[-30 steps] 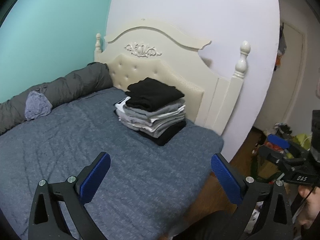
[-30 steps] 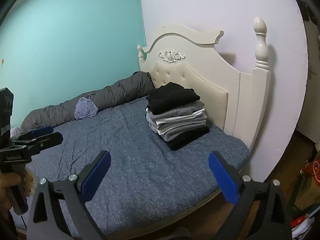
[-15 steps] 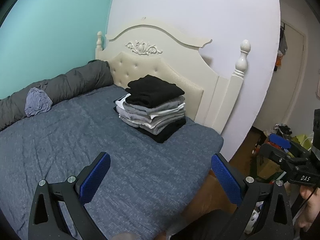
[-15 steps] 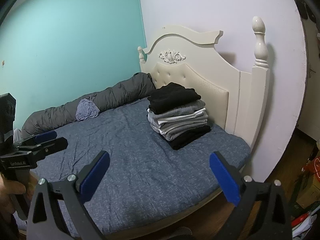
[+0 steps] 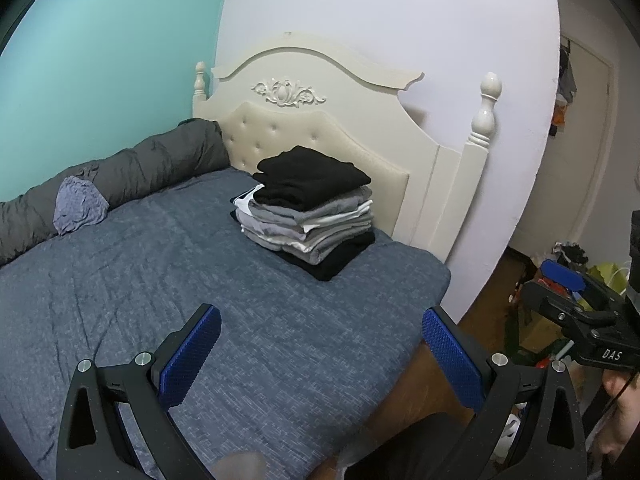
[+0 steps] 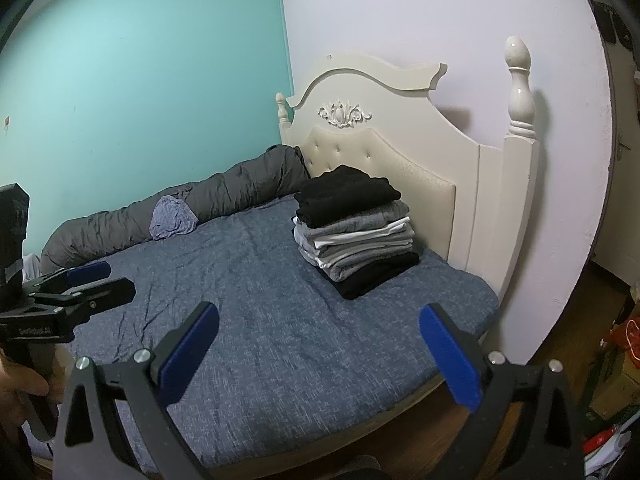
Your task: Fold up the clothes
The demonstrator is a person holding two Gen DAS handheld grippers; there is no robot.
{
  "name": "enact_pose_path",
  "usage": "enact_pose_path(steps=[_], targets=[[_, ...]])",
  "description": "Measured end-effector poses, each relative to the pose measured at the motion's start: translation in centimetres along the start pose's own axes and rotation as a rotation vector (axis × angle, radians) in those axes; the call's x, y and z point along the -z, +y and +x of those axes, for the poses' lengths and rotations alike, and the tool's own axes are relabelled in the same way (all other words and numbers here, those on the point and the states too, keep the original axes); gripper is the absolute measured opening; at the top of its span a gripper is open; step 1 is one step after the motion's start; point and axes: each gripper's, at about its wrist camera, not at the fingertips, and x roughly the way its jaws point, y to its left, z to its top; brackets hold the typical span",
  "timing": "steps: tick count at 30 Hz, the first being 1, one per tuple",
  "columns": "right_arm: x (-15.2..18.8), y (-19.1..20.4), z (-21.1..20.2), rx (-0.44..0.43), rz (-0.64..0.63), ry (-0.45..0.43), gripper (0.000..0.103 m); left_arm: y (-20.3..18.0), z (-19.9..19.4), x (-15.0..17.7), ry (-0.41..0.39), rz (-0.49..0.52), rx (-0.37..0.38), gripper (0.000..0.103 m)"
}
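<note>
Up by the headboard (image 5: 340, 120) we've got the stack of folded clothes (image 5: 308, 208), black top on top, sitting on the blue bed (image 5: 160, 272). Left claw (image 5: 320, 344) spread wide, nothing in it, hanging above the bed. Right claw (image 6: 318, 344) same: released, empty. Crumpled lavender garment (image 6: 173, 217) lies w/ the grey duvet roll (image 6: 224, 200), well apart from the stack.

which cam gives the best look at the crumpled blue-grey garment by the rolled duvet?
Right wrist view. The crumpled blue-grey garment sits nearer the frame centre there, less warped, lying against the rolled grey duvet. The left wrist view shows it too, but pushed toward the left edge, where the fisheye distorts it more.
</note>
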Motion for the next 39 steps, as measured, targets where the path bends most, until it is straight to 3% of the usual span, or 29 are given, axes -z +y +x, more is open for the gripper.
enact_pose_path(steps=[39], targets=[[0.6, 0.1, 0.7, -0.002, -0.003, 0.021, 0.102, 0.7, -0.9, 0.3, -0.006, -0.008, 0.014, 0.103]])
